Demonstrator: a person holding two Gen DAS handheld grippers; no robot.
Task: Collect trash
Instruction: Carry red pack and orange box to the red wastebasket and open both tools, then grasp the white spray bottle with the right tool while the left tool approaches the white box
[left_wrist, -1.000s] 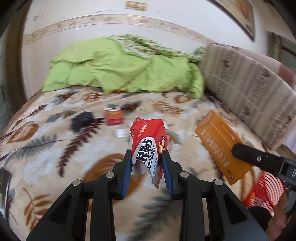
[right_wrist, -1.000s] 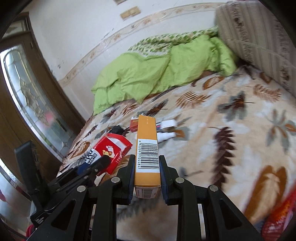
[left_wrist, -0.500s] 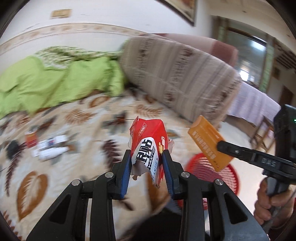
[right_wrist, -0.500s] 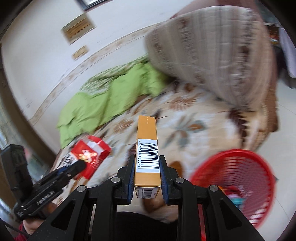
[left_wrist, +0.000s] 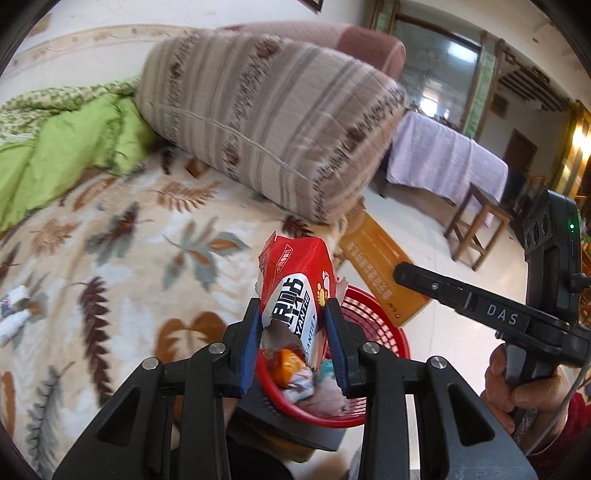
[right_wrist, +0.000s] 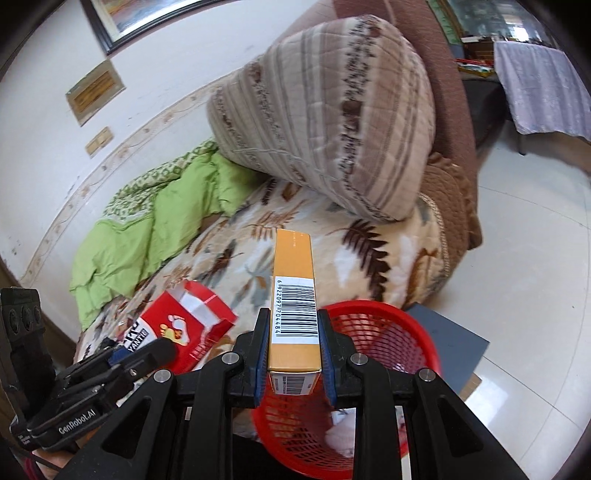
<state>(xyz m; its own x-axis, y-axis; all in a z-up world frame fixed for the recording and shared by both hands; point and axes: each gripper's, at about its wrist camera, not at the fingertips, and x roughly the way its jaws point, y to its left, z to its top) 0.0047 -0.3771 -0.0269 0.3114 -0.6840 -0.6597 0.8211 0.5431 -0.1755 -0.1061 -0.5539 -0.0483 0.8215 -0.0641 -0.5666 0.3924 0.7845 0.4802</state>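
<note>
My left gripper (left_wrist: 293, 332) is shut on a torn red and white box (left_wrist: 295, 284) and holds it above the near rim of a red mesh basket (left_wrist: 384, 332). The basket holds crumpled wrappers. My right gripper (right_wrist: 294, 347) is shut on a long orange box (right_wrist: 294, 288) with a barcode, held above the red basket (right_wrist: 391, 339). The orange box (left_wrist: 380, 269) and the right gripper's finger show at the right in the left wrist view. The red box (right_wrist: 184, 328) shows at lower left in the right wrist view.
The basket stands on a grey stool (right_wrist: 450, 332) beside the bed. The bed has a leaf-pattern blanket (left_wrist: 110, 258), a green quilt (left_wrist: 55, 158) and a big striped folded quilt (left_wrist: 266, 122). White tubes (left_wrist: 14, 314) lie at the blanket's left. A wooden stool (left_wrist: 476, 221) stands on the tiled floor.
Both grippers have swung right from the bed's middle to the bedside, carrying their boxes. The red basket has come under both grippers.
</note>
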